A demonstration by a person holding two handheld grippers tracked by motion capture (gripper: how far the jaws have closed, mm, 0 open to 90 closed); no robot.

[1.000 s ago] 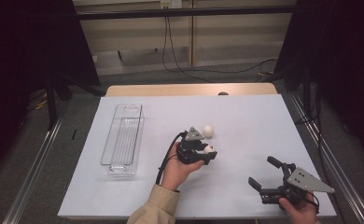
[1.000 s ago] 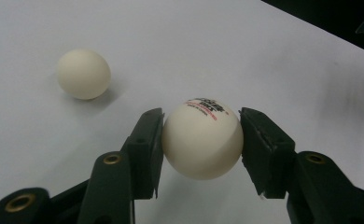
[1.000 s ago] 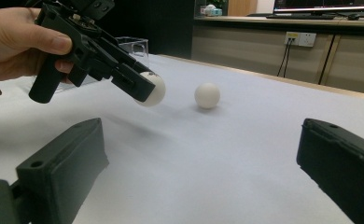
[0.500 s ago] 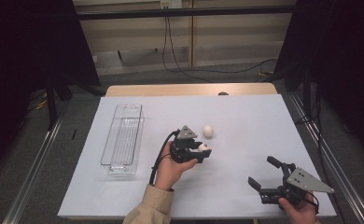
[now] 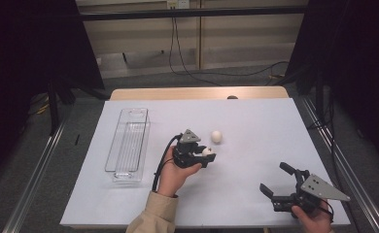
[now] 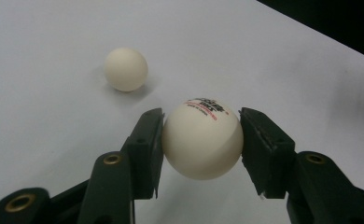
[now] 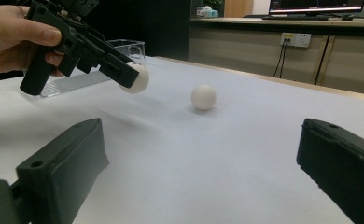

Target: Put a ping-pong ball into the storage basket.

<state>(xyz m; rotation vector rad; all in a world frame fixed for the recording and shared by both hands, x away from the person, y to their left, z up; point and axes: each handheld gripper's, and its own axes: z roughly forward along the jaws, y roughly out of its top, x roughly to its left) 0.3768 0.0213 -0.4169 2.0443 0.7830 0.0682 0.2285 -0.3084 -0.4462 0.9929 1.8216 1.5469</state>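
Ball print [image 6: 203, 106] blurred; right hand [image 5: 314, 216] cut off.

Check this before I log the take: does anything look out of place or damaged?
Nothing stands out. The left gripper holds one white ball cleanly; the second ball sits loose on the table, and the clear bin stands upright.

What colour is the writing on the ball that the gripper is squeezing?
Black and red print on the white held ball; clearest in the left gripper view.
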